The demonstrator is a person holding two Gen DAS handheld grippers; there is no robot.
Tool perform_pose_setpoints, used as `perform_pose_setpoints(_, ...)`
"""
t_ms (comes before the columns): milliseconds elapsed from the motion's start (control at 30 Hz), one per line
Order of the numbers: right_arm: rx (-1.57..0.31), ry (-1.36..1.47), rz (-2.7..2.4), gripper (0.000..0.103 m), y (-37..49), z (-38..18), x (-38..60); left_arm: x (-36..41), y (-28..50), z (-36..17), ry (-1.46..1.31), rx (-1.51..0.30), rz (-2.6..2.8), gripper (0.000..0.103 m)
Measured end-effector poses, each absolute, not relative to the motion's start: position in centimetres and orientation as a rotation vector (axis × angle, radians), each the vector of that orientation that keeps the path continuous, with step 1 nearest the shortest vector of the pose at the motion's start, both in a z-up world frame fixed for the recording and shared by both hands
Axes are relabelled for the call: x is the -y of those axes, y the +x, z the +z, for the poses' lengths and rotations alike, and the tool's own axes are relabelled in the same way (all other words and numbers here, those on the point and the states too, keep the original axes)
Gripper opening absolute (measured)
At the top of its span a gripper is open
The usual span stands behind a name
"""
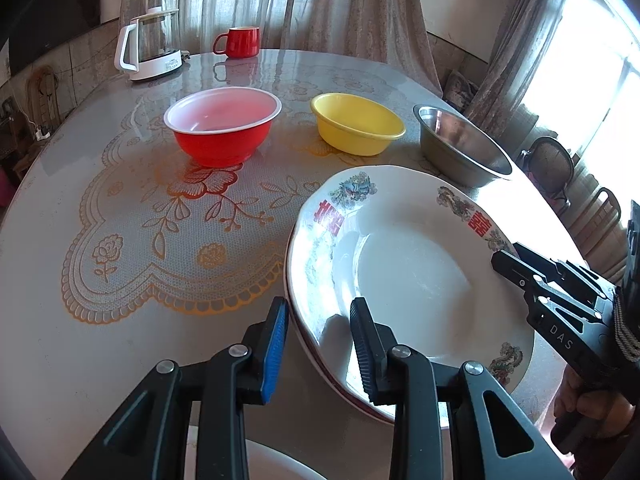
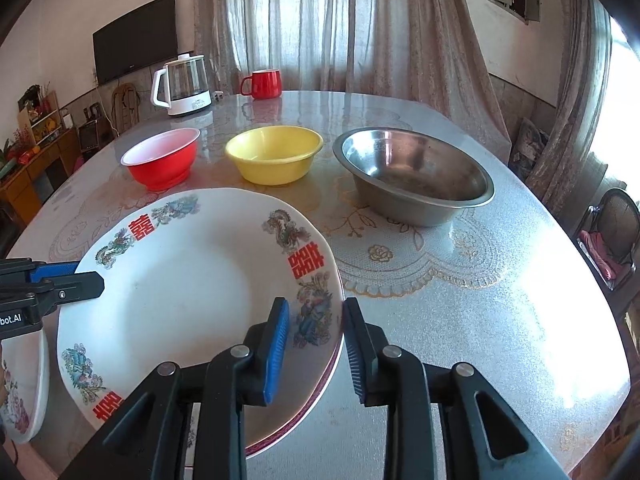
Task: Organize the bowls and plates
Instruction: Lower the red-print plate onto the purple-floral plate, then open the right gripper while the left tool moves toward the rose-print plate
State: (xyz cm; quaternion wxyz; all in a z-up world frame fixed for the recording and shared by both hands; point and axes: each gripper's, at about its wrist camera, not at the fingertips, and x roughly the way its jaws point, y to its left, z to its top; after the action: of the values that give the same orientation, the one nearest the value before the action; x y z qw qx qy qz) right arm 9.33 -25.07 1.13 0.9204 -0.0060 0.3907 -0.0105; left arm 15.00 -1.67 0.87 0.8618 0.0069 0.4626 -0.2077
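Observation:
A white plate with red characters and dragon motifs lies on a red-rimmed plate at the near side of the table. My left gripper straddles its left rim, and neither pad presses on it. My right gripper straddles the opposite rim the same way, open. Each gripper also shows in the other's view, the right gripper and the left gripper. Behind the plates, in a row, stand a red bowl, a yellow bowl and a steel bowl.
A flowered plate lies at the near left edge, partly under the left gripper. A white kettle and a red mug stand at the far side of the table. Chairs stand to the right.

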Motion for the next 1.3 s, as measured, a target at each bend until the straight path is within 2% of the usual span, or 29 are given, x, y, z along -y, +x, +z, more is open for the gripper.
perform_pose_setpoints(100,-0.805,-0.004,-0.019,0.03,9.2,1.0,25.1,1.7,15.1,0.8,-0.002,-0.981,-0.42,0.032)
perform_pose_setpoints(267,-0.807,-0.048,-0.048,0.04,9.1,0.7,24.1,1.4,14.6,0.9,-0.035,-0.981,-0.412,0.032)
perform_pose_setpoints(433,-0.847,0.065,-0.001,0.047,9.0,-0.1,25.2,0.4,13.8,1.4,-0.046,-0.953,-0.383,0.032)
perform_pose_setpoints(1100,-0.832,0.084,0.008,0.047,6.9,0.8,25.3,-3.9,10.6,1.8,-0.108,-0.921,-0.306,0.035)
perform_pose_setpoints(1167,-0.811,0.095,-0.01,0.043,6.4,1.2,25.6,-4.1,10.2,1.8,-0.102,-0.917,-0.299,0.035)
perform_pose_setpoints(1300,-0.704,0.131,0.028,0.042,4.4,3.3,25.8,-5.2,9.5,2.1,-0.118,-0.905,-0.278,0.036)
